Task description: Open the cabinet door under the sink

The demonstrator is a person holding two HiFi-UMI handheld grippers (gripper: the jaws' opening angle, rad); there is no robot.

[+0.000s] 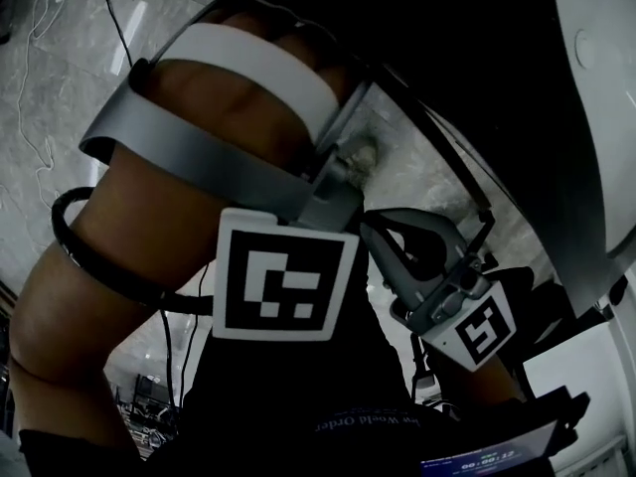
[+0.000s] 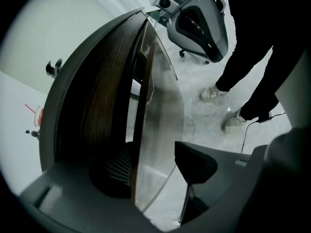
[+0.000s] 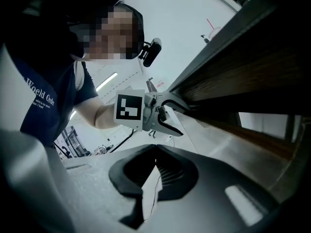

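The cabinet door is dark wood inside with a grey glossy outer face, and it stands slightly ajar. Its free edge runs between the jaws of my left gripper. The ribbed left pad lies behind the edge on the wooden side. The right pad hangs over the grey face with a visible gap. The right gripper view shows the left gripper hooked at the cabinet's edge. My right gripper is shut on nothing and hangs close by, apart from the door.
The white sink basin overhangs at the upper right of the head view. A person's shoes and a thin cable are on the pale marble floor beside the door. My forearm fills the middle of the head view.
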